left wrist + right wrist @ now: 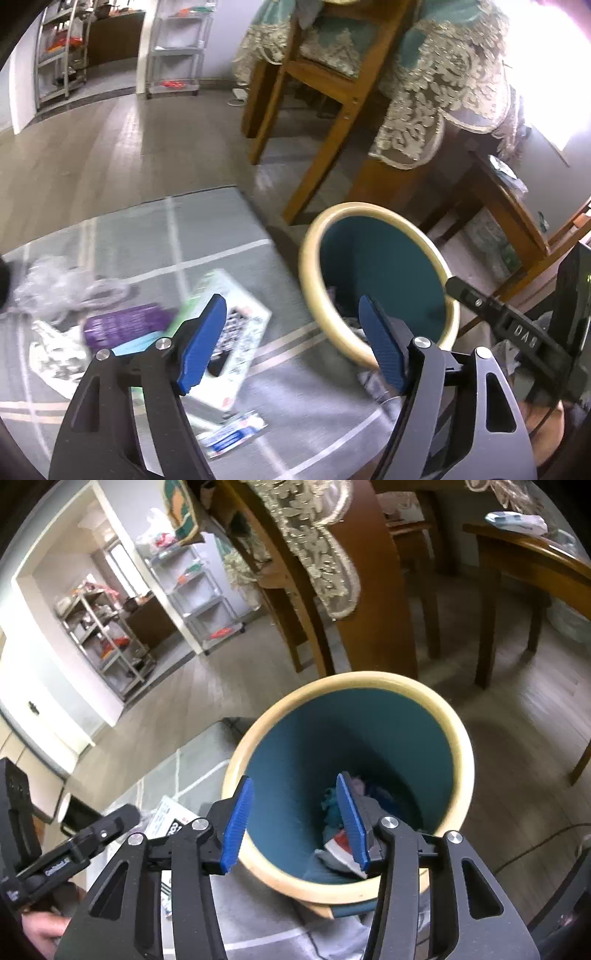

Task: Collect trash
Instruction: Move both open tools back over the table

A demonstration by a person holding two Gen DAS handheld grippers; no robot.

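Observation:
A teal bin with a cream rim (314, 266) (458, 738) stands on the grey rug, with crumpled trash (343, 845) at its bottom. My right gripper (293, 821) is open and empty, hovering over the bin's near rim. My left gripper (291, 341) is open and empty, above the rug just left of the bin. On the rug to its left lie a white and green box (236, 332), a purple packet (122, 326), a clear plastic bag (51, 284), a white wrapper (55, 358) and a small blue and white packet (232, 432).
A wooden chair (325, 110) and a table with a lace cloth (436, 92) stand right behind the bin. Metal shelves (173, 48) line the far wall. The right gripper's body (517, 332) shows at the left wrist view's right edge.

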